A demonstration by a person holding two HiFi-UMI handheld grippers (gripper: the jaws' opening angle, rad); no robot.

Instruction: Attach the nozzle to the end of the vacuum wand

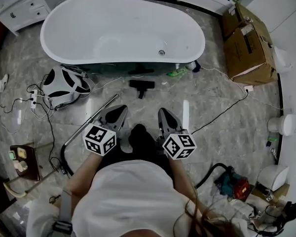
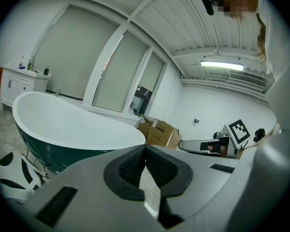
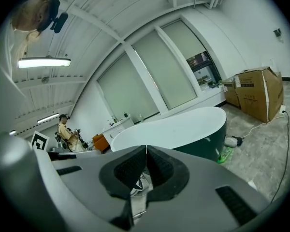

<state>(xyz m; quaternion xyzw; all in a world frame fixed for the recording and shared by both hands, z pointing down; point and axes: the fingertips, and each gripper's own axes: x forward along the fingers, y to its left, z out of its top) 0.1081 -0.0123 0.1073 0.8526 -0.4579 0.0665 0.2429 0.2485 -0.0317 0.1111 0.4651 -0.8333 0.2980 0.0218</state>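
I hold left gripper (image 1: 117, 112) and right gripper (image 1: 166, 116) pressed together, empty; nozzle (image 1: 141, 85) on floor (image 1: 212, 100), seemingly clear of bathtub (image 1: 123, 28).

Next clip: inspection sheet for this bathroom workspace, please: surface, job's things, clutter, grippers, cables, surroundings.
Surface: grey marbled floor; no table.
Job's things: black nozzle lies on the floor beside the bathtub; metal wand lies apart, to its left; not joined.
Clutter: vacuum body, green bottle, cardboard boxes.
Grippers: left gripper and right gripper both shut, empty.
Cables: black cable and white cable trail across the floor.
Surroundings: white cabinet; second person in the background.
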